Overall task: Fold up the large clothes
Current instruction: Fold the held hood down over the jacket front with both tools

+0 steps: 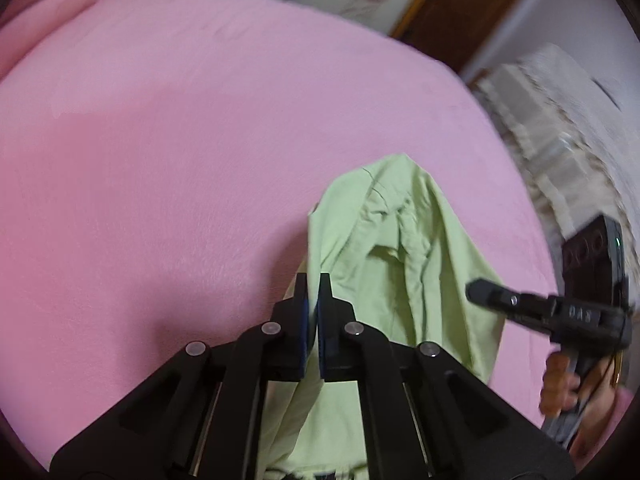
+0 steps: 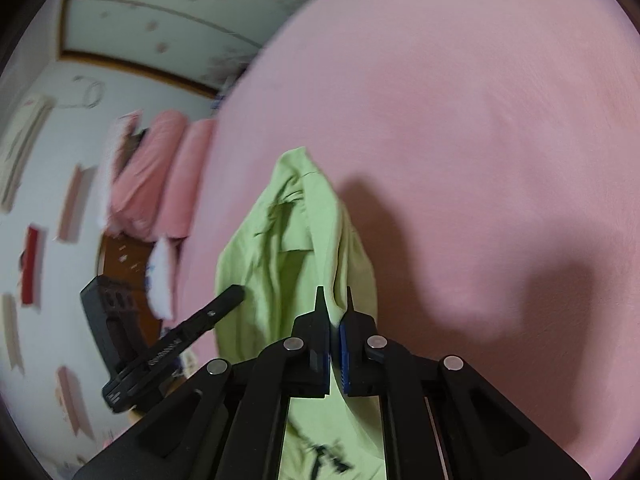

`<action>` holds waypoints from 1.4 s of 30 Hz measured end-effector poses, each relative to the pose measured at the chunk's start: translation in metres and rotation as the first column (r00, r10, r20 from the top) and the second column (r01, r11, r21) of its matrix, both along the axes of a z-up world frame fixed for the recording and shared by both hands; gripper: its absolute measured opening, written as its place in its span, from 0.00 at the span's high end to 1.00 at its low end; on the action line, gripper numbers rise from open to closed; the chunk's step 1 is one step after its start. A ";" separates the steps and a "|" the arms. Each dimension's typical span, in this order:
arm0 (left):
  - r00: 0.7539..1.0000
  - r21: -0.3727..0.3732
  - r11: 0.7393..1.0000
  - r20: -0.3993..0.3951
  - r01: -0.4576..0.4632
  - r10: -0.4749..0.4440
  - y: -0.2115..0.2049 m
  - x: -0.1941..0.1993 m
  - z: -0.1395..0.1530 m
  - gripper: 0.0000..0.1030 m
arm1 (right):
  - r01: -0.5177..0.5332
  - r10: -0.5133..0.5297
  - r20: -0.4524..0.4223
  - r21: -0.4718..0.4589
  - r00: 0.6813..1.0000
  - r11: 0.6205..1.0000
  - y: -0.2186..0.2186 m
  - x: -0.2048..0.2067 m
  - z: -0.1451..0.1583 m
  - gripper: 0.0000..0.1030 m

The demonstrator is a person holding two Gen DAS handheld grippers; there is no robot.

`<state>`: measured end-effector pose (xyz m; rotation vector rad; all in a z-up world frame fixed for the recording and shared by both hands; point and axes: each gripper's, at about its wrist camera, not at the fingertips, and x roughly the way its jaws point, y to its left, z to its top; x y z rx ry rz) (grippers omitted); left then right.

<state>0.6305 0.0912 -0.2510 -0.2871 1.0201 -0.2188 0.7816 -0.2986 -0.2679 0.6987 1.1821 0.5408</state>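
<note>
A light green shirt (image 1: 400, 248) hangs bunched in the air above the pink bed (image 1: 180, 140). My left gripper (image 1: 314, 284) is shut on one edge of the shirt, which runs down between its fingers. My right gripper (image 2: 334, 300) is shut on another edge of the same shirt (image 2: 288, 248), with dark print showing low in the right wrist view. The right gripper also shows at the right in the left wrist view (image 1: 480, 290). The left gripper shows at the left in the right wrist view (image 2: 232, 294). The shirt's lower part is hidden behind the grippers.
The pink bed (image 2: 460, 120) fills most of both views. Pink pillows (image 2: 160, 176) lie at its head. A brown wooden door (image 1: 460, 4) and a lace-covered piece of furniture (image 1: 560, 128) stand beyond the bed's edge.
</note>
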 end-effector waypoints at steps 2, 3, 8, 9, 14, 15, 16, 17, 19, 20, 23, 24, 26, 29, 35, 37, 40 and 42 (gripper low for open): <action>0.998 0.002 0.999 0.034 0.045 -0.045 0.003 -0.013 0.020 0.99 | -0.030 0.029 0.051 0.021 0.998 0.999 -0.001 -0.003 0.020 0.97; 0.997 0.001 0.998 0.043 0.066 -0.066 0.006 -0.020 0.031 0.99 | -0.045 0.041 0.072 0.049 0.997 0.998 -0.003 -0.007 0.030 0.97; 0.981 0.021 0.984 0.085 0.176 -0.177 0.022 -0.077 0.083 1.00 | -0.090 0.074 0.115 0.148 0.991 0.985 -0.008 -0.040 0.061 0.97; 0.973 0.030 0.978 0.093 0.207 -0.209 0.023 -0.094 0.091 1.00 | -0.102 0.083 0.123 0.152 0.989 0.983 -0.010 -0.047 0.065 0.97; 0.951 0.042 0.955 0.089 0.294 -0.297 0.045 -0.165 0.124 1.00 | -0.149 0.127 0.148 0.149 0.981 0.978 -0.021 -0.078 0.087 0.97; 0.942 0.062 0.946 0.091 0.317 -0.322 0.046 -0.182 0.127 1.00 | -0.161 0.140 0.150 0.142 0.979 0.977 -0.022 -0.084 0.091 0.97; 0.936 0.076 0.940 0.090 0.333 -0.339 0.047 -0.194 0.129 1.00 | -0.171 0.151 0.149 0.135 0.977 0.976 -0.019 -0.089 0.094 0.97; 0.929 0.093 0.931 0.084 0.352 -0.360 0.049 -0.210 0.130 1.00 | -0.180 0.161 0.148 0.127 0.976 0.975 -0.020 -0.094 0.096 0.97; 0.925 0.106 0.925 0.072 0.366 -0.374 0.052 -0.230 0.130 1.00 | -0.203 0.187 0.137 0.110 0.973 0.973 -0.008 -0.114 0.093 0.97; 0.924 0.110 0.923 0.066 0.368 -0.376 0.050 -0.240 0.127 1.00 | -0.208 0.194 0.132 0.103 0.972 0.973 -0.005 -0.111 0.094 0.97; 0.929 0.128 0.924 0.036 0.361 -0.368 0.056 -0.274 0.112 1.00 | -0.219 0.209 0.114 0.087 0.971 0.972 0.002 -0.134 0.089 0.97; 0.928 0.150 0.919 0.022 0.364 -0.371 0.057 -0.287 0.103 1.00 | -0.217 0.208 0.106 0.081 0.972 0.973 0.002 -0.146 0.085 0.96; 0.922 0.215 0.901 0.002 0.377 -0.386 0.048 -0.311 0.079 1.00 | -0.214 0.209 0.092 0.055 0.974 0.975 0.008 -0.153 0.077 0.96; 0.894 0.339 0.837 -0.030 0.430 -0.447 0.036 -0.342 0.055 1.00 | -0.227 0.227 0.052 -0.006 0.973 0.974 0.022 -0.160 0.062 0.91; 0.861 0.429 0.752 -0.158 0.500 -0.483 0.018 -0.361 0.011 0.80 | -0.313 0.311 -0.042 -0.182 0.949 0.932 0.033 -0.182 0.026 0.83; 0.844 0.414 0.736 -0.255 0.536 -0.471 0.017 -0.370 -0.003 0.67 | -0.339 0.330 -0.080 -0.279 0.941 0.899 0.039 -0.185 0.019 0.79; 0.808 0.435 0.681 -0.314 0.589 -0.498 0.016 -0.385 -0.011 0.67 | -0.422 0.375 -0.195 -0.338 0.906 0.841 0.049 -0.194 0.008 0.57; 0.801 0.468 0.652 -0.305 0.597 -0.515 0.016 -0.378 -0.008 0.67 | -0.482 0.399 -0.294 -0.316 0.869 0.817 0.052 -0.193 0.005 0.45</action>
